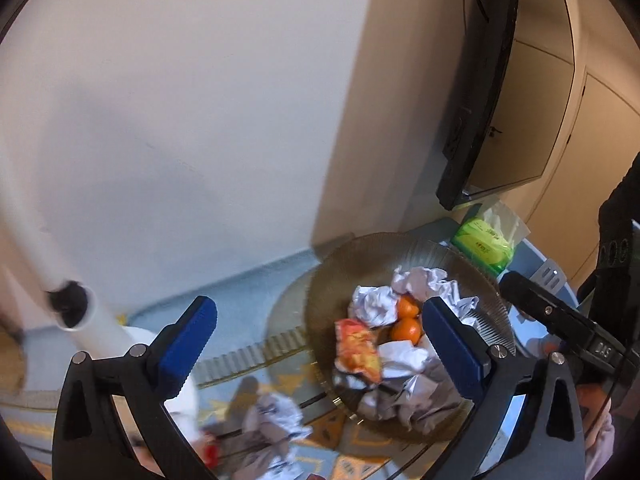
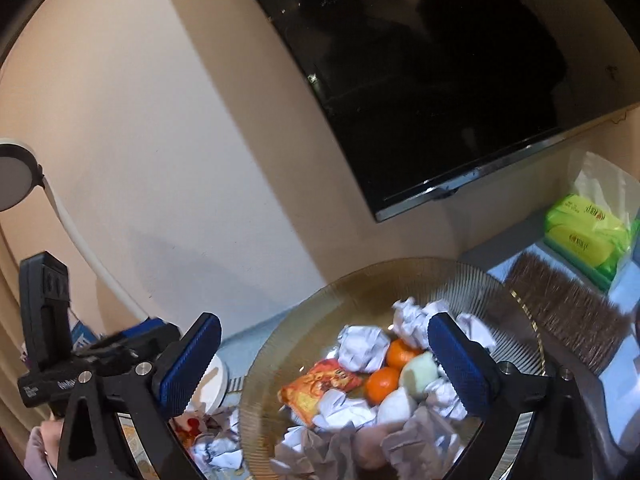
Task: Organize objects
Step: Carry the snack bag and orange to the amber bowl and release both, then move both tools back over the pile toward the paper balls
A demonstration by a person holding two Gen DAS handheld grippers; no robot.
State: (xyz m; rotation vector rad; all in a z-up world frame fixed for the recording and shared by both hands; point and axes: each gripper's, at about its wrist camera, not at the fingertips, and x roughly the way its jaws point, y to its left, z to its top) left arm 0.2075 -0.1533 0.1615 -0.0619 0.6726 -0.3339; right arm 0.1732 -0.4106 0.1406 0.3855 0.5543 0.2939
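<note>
While both claws hang wide open and empty, the left gripper [image 1: 320, 344] and right gripper [image 2: 326, 364] frame the ribbed amber glass bowl [image 2: 400, 280] at lower centre, heaped with crumpled white paper balls [image 2: 362, 348], two orange tangerines [image 2: 382, 384] and a red-yellow snack packet [image 2: 316, 386]. Sorting looks barely begun; next, probably close on one paper ball.

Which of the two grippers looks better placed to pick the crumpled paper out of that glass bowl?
Probably the right gripper. Its open fingers frame the bowl, with the paper balls and oranges centred between them. The left gripper, also open, has the bowl off toward its right finger.
</note>
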